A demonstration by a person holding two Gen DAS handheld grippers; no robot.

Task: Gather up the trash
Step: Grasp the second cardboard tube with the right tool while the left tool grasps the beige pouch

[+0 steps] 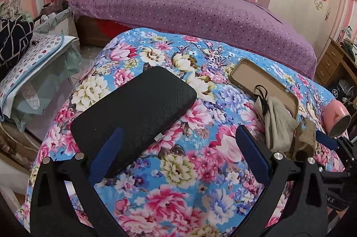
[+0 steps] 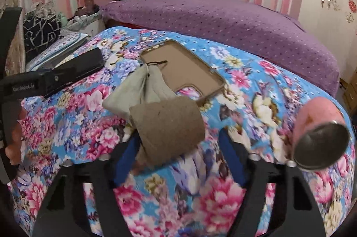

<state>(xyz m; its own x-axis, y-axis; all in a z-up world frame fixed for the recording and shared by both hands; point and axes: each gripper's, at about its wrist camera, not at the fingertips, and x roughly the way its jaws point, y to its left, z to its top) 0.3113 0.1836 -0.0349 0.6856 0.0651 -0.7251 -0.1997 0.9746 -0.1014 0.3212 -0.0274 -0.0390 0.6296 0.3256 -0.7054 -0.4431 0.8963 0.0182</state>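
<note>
The left gripper (image 1: pixel 180 152) hangs over a blue cloth with pink, white and purple flowers (image 1: pixel 189 181). Its jaws are wide apart and hold nothing. A flat black case with a quilted pattern and a small metal clasp (image 1: pixel 133 112) lies on the cloth by the left jaw, and that jaw's blue tip covers its near edge. Between the jaws there is only flowered cloth. Just past the right jaw sits a soft grey-beige cloth bag with a black string (image 1: pixel 276 121). Behind the bag lies an empty tan phone cover (image 1: pixel 263 80).

The right gripper (image 2: pixel 178 147) is partly open. Far out past its left jaw, a hand (image 2: pixel 15 136) holds the other gripper. The short brown cardboard tube (image 2: pixel 167 129), the trash, sits between the jaws on its side. It is right up against the left jaw, and a gap shows between it and the right jaw, so it is not squeezed. The cloth bag touches the tube's far side, ahead of the left jaw. Out past the right jaw lies a pink round can with a dark metal end (image 2: pixel 321 132).

Far ahead of both grippers is a bed with a purple dotted cover (image 1: pixel 189 11).
</note>
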